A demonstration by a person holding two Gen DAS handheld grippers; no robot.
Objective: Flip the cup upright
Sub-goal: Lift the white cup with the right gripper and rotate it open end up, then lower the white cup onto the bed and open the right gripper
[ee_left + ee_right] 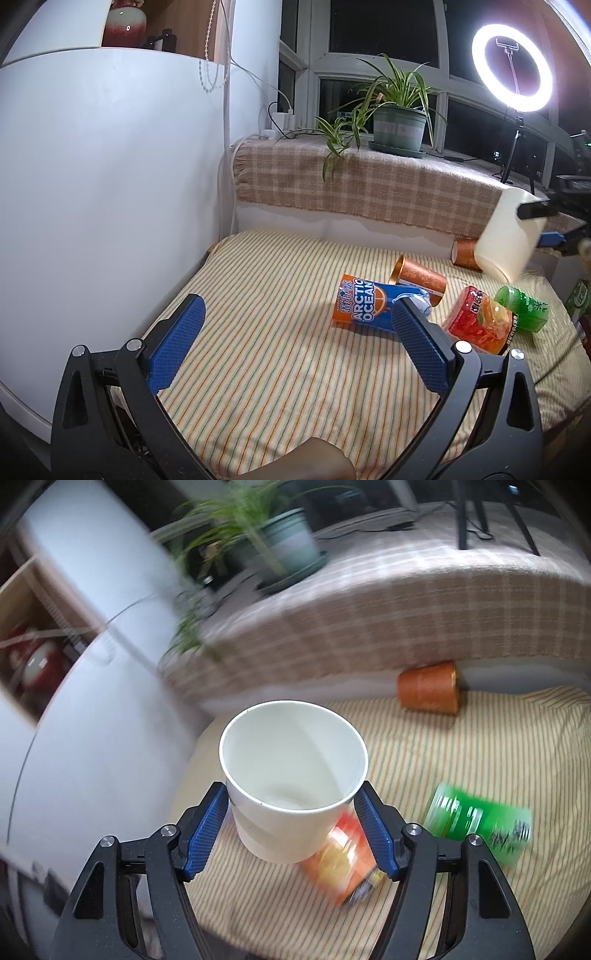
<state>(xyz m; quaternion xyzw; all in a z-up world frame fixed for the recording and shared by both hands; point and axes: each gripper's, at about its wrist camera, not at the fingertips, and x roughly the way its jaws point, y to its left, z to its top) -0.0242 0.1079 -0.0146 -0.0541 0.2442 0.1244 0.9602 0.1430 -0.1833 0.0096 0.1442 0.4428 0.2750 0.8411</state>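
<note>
My right gripper [291, 805] is shut on a white paper cup [291, 775] and holds it in the air above the striped cloth, mouth facing the camera. In the left wrist view the same cup [508, 236] hangs tilted at the far right, with the right gripper [535, 225] on it. My left gripper [299, 314] is open and empty, low over the striped cloth [277, 332]. An orange and blue Arctic Ocean cup [369, 304] lies on its side just beyond its right finger.
Other cups lie on their sides: two copper ones [419, 278] [465, 253], a red fruit-print one [478, 321] and a green one [522, 308]. A white cabinet [110, 184] stands left. A plaid-covered sill [369, 184] holds a potted plant [399, 125] and a ring light [511, 70].
</note>
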